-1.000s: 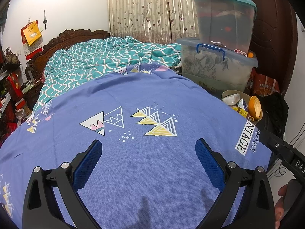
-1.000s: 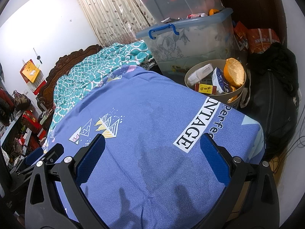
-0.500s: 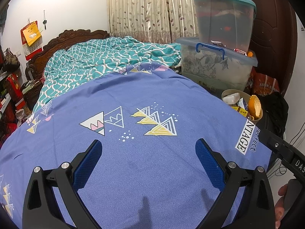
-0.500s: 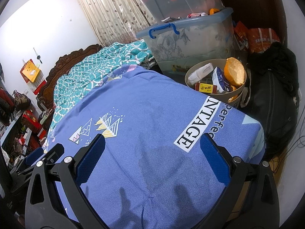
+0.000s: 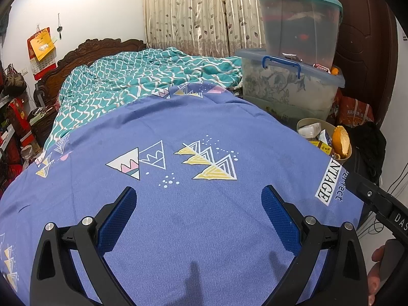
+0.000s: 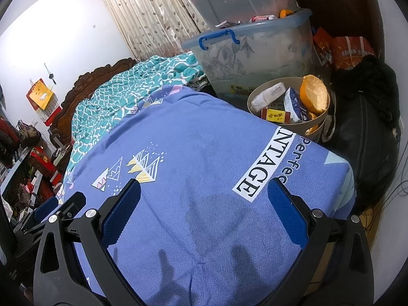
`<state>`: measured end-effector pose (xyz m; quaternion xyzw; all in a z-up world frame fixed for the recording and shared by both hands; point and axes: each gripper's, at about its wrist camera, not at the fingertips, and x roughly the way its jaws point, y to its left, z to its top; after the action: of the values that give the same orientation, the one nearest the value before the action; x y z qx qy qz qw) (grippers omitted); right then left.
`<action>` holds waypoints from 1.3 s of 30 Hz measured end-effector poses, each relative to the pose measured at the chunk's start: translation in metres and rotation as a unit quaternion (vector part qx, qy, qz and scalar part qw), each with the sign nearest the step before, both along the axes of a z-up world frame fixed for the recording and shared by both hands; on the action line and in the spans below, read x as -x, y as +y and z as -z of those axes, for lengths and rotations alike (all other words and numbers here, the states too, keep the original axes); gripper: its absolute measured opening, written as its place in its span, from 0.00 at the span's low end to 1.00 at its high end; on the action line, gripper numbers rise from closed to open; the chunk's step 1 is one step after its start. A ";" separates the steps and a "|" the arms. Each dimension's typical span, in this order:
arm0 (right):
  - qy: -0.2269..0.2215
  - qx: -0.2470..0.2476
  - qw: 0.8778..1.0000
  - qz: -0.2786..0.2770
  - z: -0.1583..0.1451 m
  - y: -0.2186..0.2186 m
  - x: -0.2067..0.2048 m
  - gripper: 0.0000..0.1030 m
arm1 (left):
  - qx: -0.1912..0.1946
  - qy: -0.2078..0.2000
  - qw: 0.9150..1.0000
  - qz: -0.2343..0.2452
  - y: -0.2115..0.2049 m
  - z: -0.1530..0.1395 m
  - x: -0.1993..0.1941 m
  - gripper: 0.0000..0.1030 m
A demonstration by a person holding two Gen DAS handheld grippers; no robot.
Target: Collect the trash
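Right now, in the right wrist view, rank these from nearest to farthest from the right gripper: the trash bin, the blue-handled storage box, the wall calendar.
From the right gripper:
1. trash bin, ahead, right of the bed.
2. blue-handled storage box, behind the bin.
3. wall calendar, far left wall.

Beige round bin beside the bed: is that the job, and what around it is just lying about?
Job:
beige round bin
orange peel, red-yellow carton, white packet inside it

Lying about:
blue patterned bedsheet
clear lidded storage tubs
black bag
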<state>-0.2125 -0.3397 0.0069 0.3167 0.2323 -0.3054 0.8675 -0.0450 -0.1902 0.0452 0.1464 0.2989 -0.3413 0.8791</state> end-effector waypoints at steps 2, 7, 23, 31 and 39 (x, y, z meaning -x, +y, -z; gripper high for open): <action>0.000 0.000 1.000 0.000 0.000 0.000 0.000 0.96 | 0.000 0.000 1.000 0.000 0.000 0.000 0.000 0.92; 0.000 -0.001 1.000 0.000 0.000 0.000 0.000 0.96 | 0.000 0.001 1.000 0.000 0.000 0.000 0.000 0.92; 0.002 0.000 1.000 -0.002 0.005 0.003 -0.001 0.96 | -0.002 0.001 1.000 0.000 0.003 0.005 0.000 0.92; 0.002 0.000 1.000 -0.001 0.004 0.003 -0.001 0.96 | -0.002 0.001 1.000 0.001 0.001 0.004 0.000 0.92; 0.002 -0.001 1.000 -0.001 0.004 0.004 -0.001 0.96 | -0.001 0.015 1.000 0.002 0.004 0.012 -0.004 0.92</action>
<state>-0.2111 -0.3361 0.0025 0.3162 0.2347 -0.3047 0.8672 -0.0409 -0.1860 0.0337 0.1426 0.3123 -0.3448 0.8736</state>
